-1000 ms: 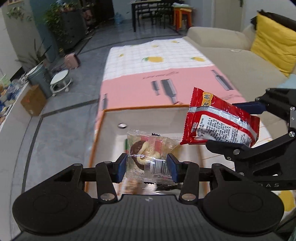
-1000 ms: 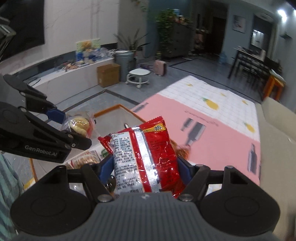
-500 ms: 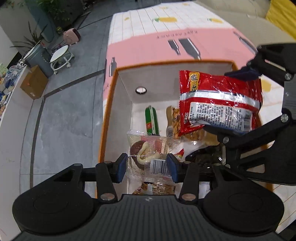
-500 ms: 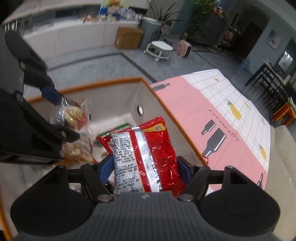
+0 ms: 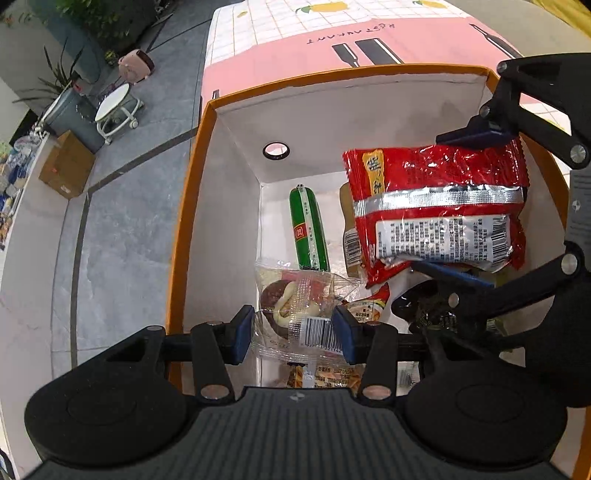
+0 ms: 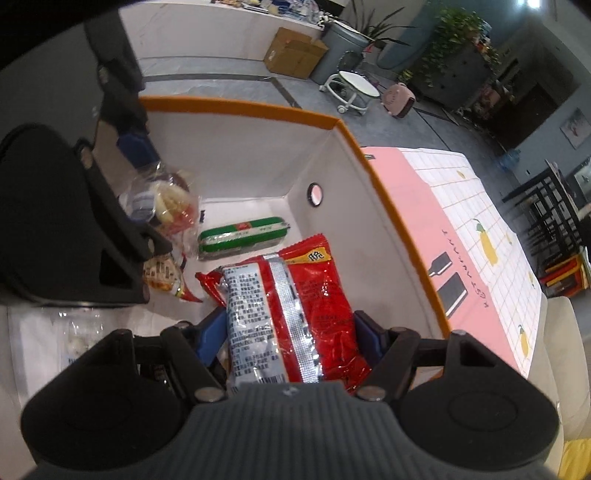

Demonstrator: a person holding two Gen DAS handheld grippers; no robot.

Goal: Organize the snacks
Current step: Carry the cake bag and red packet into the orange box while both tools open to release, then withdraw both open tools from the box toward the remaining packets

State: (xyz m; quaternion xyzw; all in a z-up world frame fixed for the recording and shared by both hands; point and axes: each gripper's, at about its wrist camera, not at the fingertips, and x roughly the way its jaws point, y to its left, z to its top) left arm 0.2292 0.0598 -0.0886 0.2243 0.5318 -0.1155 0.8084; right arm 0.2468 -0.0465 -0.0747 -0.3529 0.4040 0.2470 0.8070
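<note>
A clear plastic-wrapped pastry with a barcode label is clamped by the left gripper over the orange-rimmed white box. A shiny red foil snack packet with a silver seam, Chinese print unreadable, is gripped by the right gripper. "RESTAURANT" is read on the pink tablecloth.

The box sits on the table cloth, the sausage lies on its floor, and 2 held snacks hang inside it, the clear pack left of the big bag.

floor: grey tile | stool: white | plants: far wall
</note>
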